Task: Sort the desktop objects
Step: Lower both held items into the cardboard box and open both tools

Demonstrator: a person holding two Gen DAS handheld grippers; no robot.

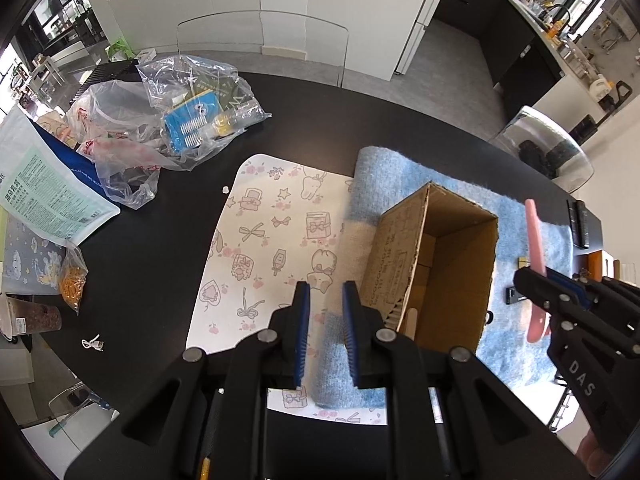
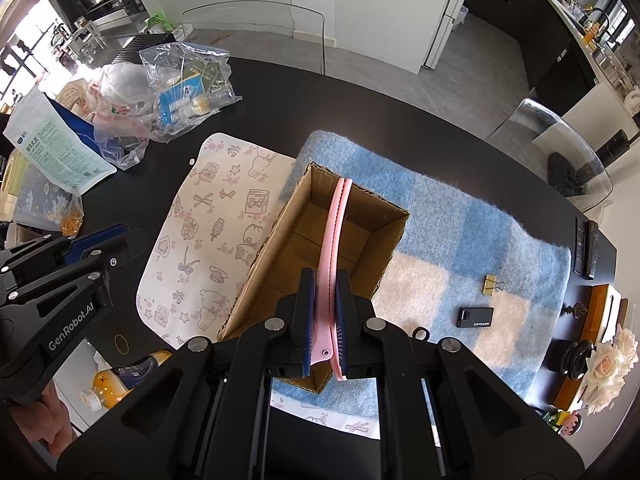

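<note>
An open cardboard box [image 2: 264, 264] [image 1: 394, 256] stands on a blue and cream blanket [image 2: 460, 232] [image 1: 384, 184]. My right gripper [image 2: 325, 276] is shut on a long pink hair clip [image 2: 334, 232] and holds it above the box opening; the clip [image 1: 534, 236] and that gripper [image 1: 534, 280] also show at the right of the left wrist view. My left gripper [image 1: 326, 292] is open and empty, just left of the box over the blanket's edge; it shows at the left of the right wrist view [image 2: 100, 240]. A gold binder clip [image 2: 494, 283] and a small black device [image 2: 476, 317] lie on the blanket.
A white patterned mat [image 1: 260, 248] lies left of the box. Clear plastic bags with packets [image 1: 192, 116] and a printed pouch [image 1: 44, 192] sit at the far left. A bag of orange bits [image 1: 73, 280] and a cup [image 1: 30, 320] stand nearer. Remotes [image 2: 586, 248] and flowers [image 2: 608, 364] are on the right.
</note>
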